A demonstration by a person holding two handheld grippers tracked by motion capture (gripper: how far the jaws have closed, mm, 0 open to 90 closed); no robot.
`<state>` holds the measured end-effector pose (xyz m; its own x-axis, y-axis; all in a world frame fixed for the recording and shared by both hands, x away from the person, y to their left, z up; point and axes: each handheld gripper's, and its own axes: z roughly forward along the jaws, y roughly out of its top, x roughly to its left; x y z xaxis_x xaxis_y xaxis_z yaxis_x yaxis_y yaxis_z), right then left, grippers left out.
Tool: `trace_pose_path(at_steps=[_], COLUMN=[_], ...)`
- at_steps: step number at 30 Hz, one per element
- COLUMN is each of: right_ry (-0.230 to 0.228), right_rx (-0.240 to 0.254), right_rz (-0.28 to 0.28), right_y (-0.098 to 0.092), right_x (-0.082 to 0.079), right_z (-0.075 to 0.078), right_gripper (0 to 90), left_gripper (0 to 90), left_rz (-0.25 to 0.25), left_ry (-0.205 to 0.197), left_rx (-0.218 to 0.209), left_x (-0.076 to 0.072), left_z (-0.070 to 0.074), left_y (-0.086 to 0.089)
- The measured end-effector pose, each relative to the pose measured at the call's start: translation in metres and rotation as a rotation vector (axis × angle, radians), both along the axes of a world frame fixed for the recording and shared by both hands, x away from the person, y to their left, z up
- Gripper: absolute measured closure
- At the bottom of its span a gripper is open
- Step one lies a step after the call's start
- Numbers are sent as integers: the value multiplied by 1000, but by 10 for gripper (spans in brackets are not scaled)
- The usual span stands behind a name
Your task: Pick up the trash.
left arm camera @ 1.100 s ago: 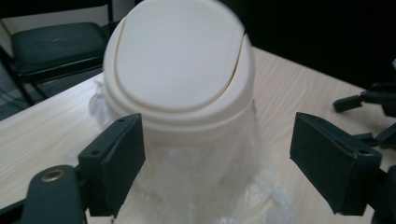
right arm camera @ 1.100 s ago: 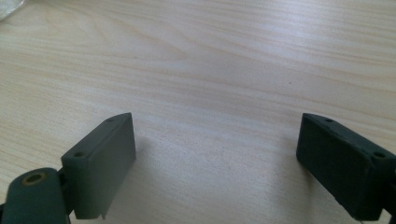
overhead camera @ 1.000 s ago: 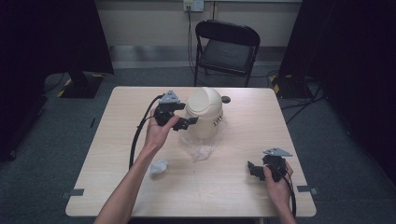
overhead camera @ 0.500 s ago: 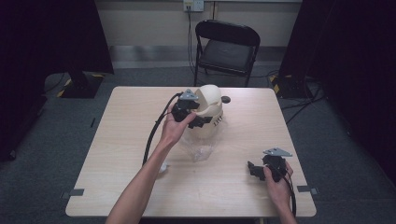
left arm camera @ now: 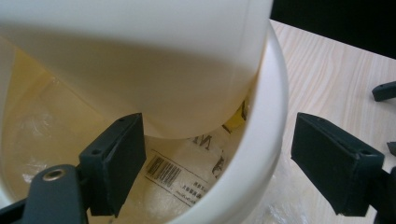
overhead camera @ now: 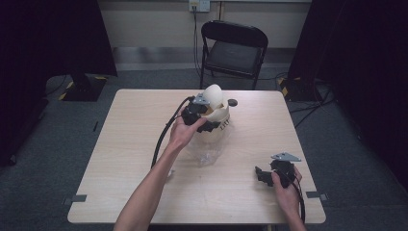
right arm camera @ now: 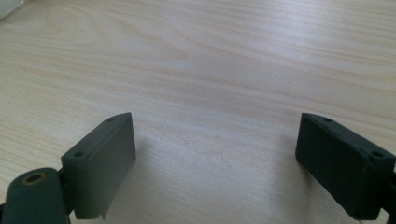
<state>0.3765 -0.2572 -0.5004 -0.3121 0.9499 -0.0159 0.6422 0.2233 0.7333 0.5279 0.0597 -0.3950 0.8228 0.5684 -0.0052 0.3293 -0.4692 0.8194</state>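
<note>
wooden table, folding chair behind its far edge. cream container sits near table centre-back w/ white lid tilted up; inside it a clear packet w/ barcode. crumpled clear plastic just in front of the container. left gripper at the container, jaws wide open astride the rim wall: one jaw inside, one outside, not clamped. right gripper rests low near the table's front right, jaws wide open, holding nothing, bare wood betw. them.
</note>
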Motion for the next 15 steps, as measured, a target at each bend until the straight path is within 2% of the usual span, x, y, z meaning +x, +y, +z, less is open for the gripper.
trace_pose_path(at_steps=[5,9,11,15], right_ry=[0,0,0,0], right_rx=[0,0,0,0], right_rz=[1,1,0,1], right_y=[0,0,0,0], right_x=[0,0,0,0], right_z=[0,0,0,0], right_gripper=[113,113,113,113], left_gripper=[177,183,186,186], left_rz=[4,-1,0,16], left_ry=[12,26,9,-6], left_rx=[12,-20,-1,-45], left_x=[4,5,4,-1], left_z=[-2,-3,-1,6], left_y=[-4,-2,0,10])
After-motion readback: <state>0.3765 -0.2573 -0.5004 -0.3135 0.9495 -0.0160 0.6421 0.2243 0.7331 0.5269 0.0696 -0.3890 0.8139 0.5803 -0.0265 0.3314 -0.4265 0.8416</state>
